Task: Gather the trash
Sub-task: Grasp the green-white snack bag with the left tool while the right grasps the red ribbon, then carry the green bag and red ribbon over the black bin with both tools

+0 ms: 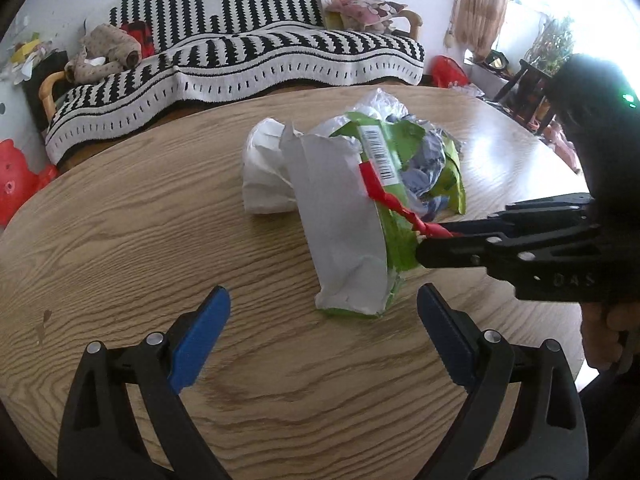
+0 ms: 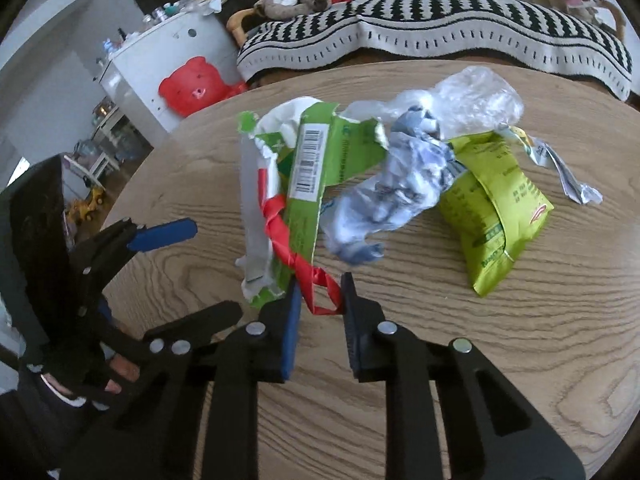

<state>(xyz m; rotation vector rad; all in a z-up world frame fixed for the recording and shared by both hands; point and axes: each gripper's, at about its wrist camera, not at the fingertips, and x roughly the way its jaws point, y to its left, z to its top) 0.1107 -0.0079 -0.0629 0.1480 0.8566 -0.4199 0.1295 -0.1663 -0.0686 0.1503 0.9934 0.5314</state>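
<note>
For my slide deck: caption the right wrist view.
Right tool closing around a red ribbon on torn green packaging.

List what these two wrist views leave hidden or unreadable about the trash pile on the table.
- Left wrist view: the torn green carton hides most of the yellow-green snack bag.
- Right wrist view: print on the snack bag is too small to read.
- Right wrist view: whether the right gripper pinches the red ribbon is unclear; the fingers cover the contact.
</note>
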